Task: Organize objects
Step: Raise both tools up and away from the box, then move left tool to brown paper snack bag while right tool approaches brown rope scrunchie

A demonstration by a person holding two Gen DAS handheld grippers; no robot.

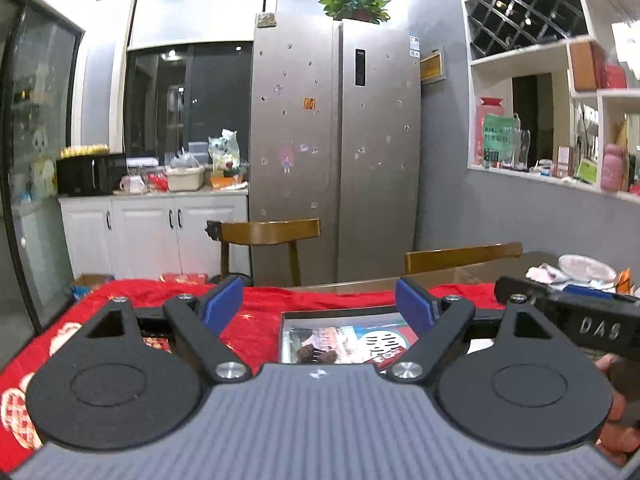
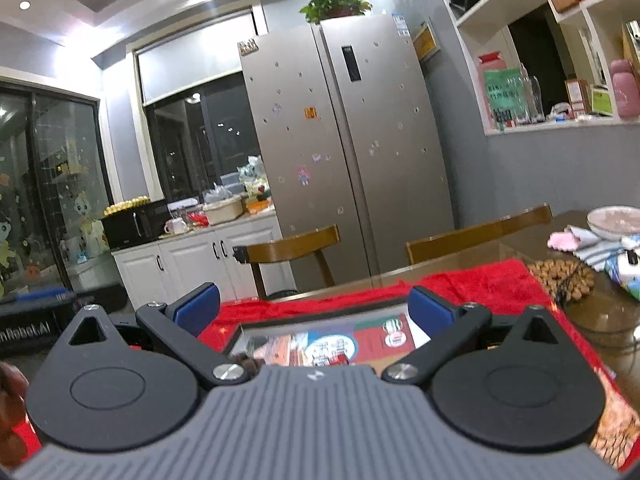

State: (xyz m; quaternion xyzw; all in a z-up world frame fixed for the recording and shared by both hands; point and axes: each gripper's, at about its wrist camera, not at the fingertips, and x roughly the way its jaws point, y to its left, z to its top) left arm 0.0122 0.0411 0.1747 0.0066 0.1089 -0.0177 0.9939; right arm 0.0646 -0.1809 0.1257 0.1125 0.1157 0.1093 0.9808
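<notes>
While both grippers hover above the table with nothing between their fingers, the step in hand looks like the approach to the first pick. The left gripper (image 1: 318, 300) has its blue pads spread wide, and so does the right gripper (image 2: 314, 306) — both released, holding nothing. Just below and ahead of them a dark-framed tray (image 1: 292, 314) lies on the red cloth (image 1: 256, 312), with colourful printed packets (image 1: 352, 342) and a small dark-brown item inside; what these are exactly I cannot tell. To do this well, I would lower one gripper at a time, keeping the pads parallel to a packet's edges and clear of the tray's rim — the flat packets may need pinching at a raised edge. Off to the right sit a bowl (image 2: 616, 220) and a woven mat (image 2: 560, 276), well apart from the tray.
</notes>
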